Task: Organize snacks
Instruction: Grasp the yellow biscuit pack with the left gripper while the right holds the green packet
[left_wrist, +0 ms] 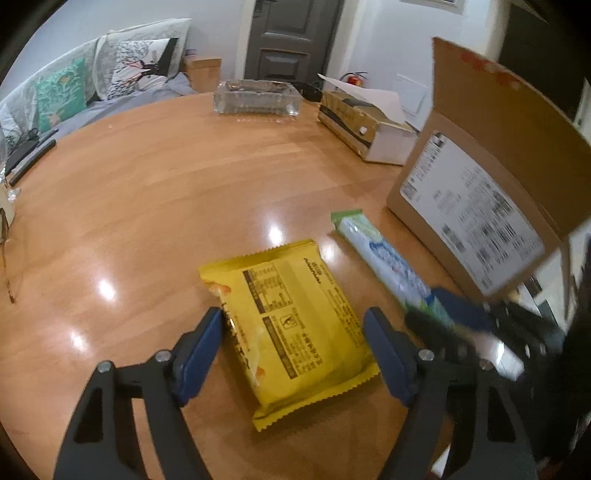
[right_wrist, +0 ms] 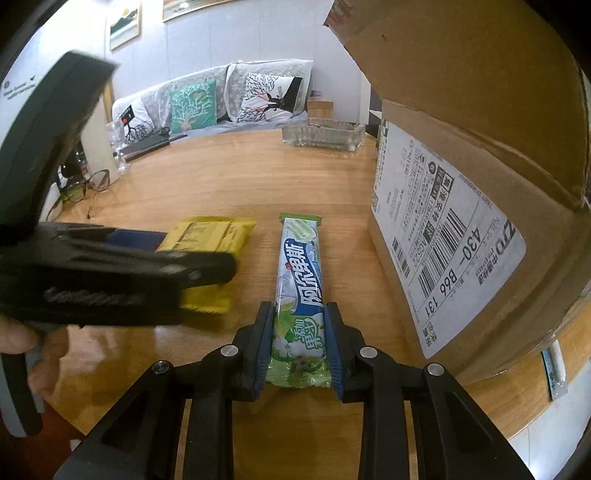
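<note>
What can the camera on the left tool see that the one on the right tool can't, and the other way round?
Only the left view shows the dark door and the tissue box. Only the right view shows the eyeglasses and framed pictures. Both show the yellow snack packet between the left gripper jaws, the green candy stick pinched by the right gripper, the cardboard box and the glass tray.

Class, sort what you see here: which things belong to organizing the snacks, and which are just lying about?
Belong: yellow snack packet, green candy bar, cardboard box.

Lying about: glass dish, tissue box, glasses, cushions.
</note>
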`<action>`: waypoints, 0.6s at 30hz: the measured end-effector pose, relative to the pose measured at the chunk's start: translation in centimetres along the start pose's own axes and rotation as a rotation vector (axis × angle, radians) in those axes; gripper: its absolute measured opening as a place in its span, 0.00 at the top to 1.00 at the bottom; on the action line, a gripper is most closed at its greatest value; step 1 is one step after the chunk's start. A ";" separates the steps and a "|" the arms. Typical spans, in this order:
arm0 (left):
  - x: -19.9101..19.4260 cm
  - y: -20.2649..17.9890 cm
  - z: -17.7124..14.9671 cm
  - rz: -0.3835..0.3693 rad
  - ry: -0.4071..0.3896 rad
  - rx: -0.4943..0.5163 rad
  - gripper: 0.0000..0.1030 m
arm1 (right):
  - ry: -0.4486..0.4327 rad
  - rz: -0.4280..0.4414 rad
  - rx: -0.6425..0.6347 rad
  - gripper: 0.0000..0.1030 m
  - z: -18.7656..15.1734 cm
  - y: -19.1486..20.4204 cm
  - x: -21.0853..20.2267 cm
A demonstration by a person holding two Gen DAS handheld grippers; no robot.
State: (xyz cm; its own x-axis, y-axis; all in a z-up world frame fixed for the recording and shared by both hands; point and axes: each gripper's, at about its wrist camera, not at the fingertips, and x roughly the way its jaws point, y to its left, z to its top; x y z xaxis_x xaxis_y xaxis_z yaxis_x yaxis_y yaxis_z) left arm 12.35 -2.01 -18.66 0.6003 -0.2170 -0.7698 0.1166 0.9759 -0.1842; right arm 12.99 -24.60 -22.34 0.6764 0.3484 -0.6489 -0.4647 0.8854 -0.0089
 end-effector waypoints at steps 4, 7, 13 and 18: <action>-2.0 1.4 -2.0 -0.045 0.022 0.051 0.29 | 0.006 0.015 -0.006 0.78 0.1 0.3 -0.2; -2.9 1.9 -2.8 -0.070 0.046 0.089 0.29 | 0.011 0.032 -0.008 0.78 0.0 0.9 -0.3; -4.5 3.5 -4.2 -0.040 0.057 -0.054 0.24 | 0.043 0.104 -0.025 0.76 -0.4 2.2 -1.1; -4.4 2.6 -4.5 0.020 0.032 -0.097 0.20 | 0.062 0.127 -0.038 0.62 -0.4 2.6 -1.1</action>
State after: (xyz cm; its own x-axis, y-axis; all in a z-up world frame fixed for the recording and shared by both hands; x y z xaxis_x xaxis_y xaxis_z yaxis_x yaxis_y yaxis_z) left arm 6.40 1.38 -18.51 0.5757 -0.1995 -0.7930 0.0264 0.9738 -0.2258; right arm 10.80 -22.76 -21.93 0.5752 0.4360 -0.6921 -0.5663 0.8228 0.0477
